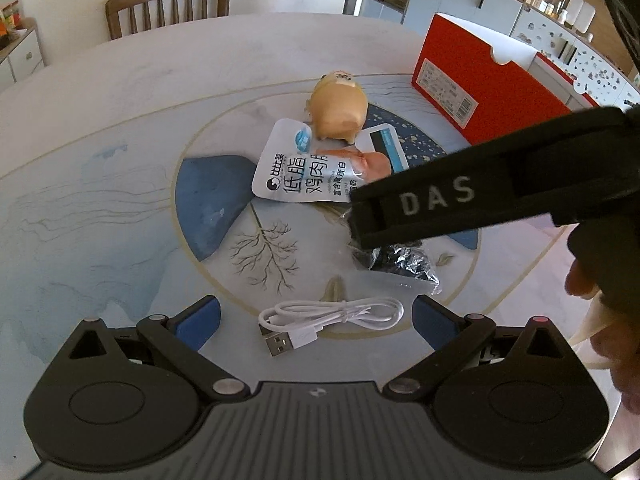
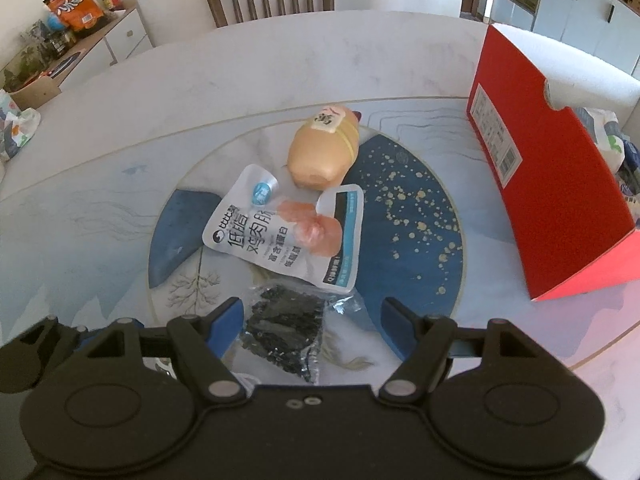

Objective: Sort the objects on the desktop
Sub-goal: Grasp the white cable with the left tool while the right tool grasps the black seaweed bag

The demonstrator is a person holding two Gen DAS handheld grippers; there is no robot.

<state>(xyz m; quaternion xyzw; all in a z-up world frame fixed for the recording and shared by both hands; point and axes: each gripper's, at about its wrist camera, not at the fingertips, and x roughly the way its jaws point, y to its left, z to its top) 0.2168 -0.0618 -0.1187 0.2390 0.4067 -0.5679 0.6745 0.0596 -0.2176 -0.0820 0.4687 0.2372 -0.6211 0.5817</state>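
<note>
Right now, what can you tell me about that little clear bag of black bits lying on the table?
The bag of black bits is a small crinkled pouch of clear plastic film, holding many tiny shiny black pieces; what they are cannot be told. It lies flat on the patterned table, just below the white snack pouch, whose lower edge meets or overlaps its top. The right gripper hangs above it, jaws open on either side, not touching. The white USB cable lies close beside it, apart.
</note>
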